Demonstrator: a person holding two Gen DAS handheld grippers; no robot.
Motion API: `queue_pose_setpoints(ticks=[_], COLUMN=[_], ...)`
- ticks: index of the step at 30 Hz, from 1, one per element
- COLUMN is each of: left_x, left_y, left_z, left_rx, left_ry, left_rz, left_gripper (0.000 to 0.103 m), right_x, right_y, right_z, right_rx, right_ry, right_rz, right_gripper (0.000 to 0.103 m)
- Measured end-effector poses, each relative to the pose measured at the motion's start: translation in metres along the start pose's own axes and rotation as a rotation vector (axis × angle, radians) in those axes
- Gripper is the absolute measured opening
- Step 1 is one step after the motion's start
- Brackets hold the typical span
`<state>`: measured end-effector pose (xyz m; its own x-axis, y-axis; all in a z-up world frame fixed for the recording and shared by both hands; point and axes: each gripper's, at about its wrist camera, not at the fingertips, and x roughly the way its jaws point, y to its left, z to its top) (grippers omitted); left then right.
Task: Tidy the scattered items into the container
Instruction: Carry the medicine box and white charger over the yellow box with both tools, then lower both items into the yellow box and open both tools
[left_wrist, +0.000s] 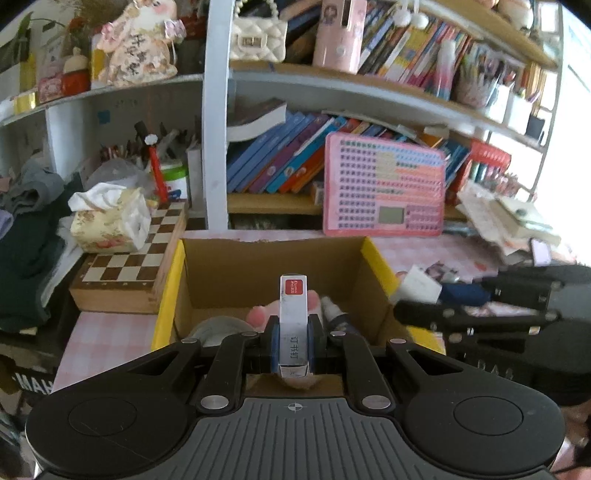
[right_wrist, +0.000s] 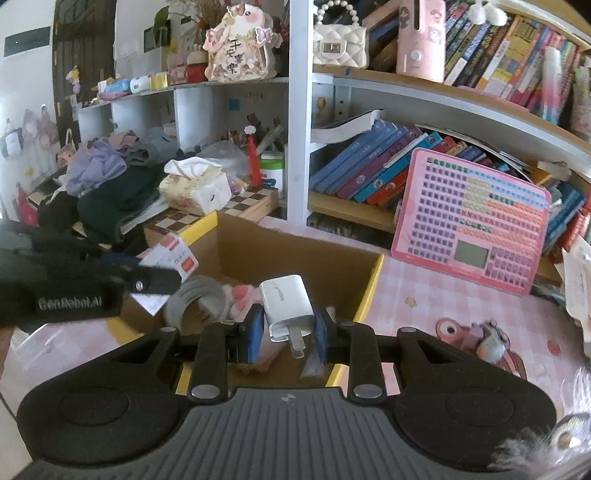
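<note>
Left wrist: left gripper (left_wrist: 291, 334) clamped tight on a small box of staples (left_wrist: 293, 325), glossy white card, slim rectangular, red label at the far end; it sticks out ahead of the jaws. Directly below and ahead of the jaws sits the cardboard box (left_wrist: 236, 269), open top, matte brown walls, yellow tape on the rims. Already in it, just under the jaws: a grey tape roll, something soft and pink, a small bottle. Right wrist: right gripper (right_wrist: 288, 332) closed on a white charger plug (right_wrist: 286, 304), smooth hard plastic, rounded block, metal prongs pointing back toward the camera. Box interior lies just beyond and below these jaws too; the left gripper is off to their left with its load. Step looks like carry-to-drop for both. Next: get each load clear inside the rim, then open; both items rigid, should fall clean.
</note>
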<state>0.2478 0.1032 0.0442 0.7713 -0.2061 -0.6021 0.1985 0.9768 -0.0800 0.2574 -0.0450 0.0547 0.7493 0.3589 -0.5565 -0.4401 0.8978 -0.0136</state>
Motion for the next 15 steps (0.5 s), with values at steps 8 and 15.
queue_pose_setpoints(ticks=[8, 15], left_x=[0.051, 0.082], left_y=[-0.003, -0.011], left_z=[0.004, -0.012], left_rx=[0.007, 0.01], left_ry=[0.12, 0.235], left_rz=[0.003, -0.033], left_gripper=[0.013, 0.013], right_x=[0.054, 0.09], right_y=[-0.02, -0.031], right_z=[0.021, 0.021], right_rx=[-0.062, -0.072], right_ry=[0.054, 0.143], right_rz=[0.009, 0.024], right_gripper=[0.027, 0.027])
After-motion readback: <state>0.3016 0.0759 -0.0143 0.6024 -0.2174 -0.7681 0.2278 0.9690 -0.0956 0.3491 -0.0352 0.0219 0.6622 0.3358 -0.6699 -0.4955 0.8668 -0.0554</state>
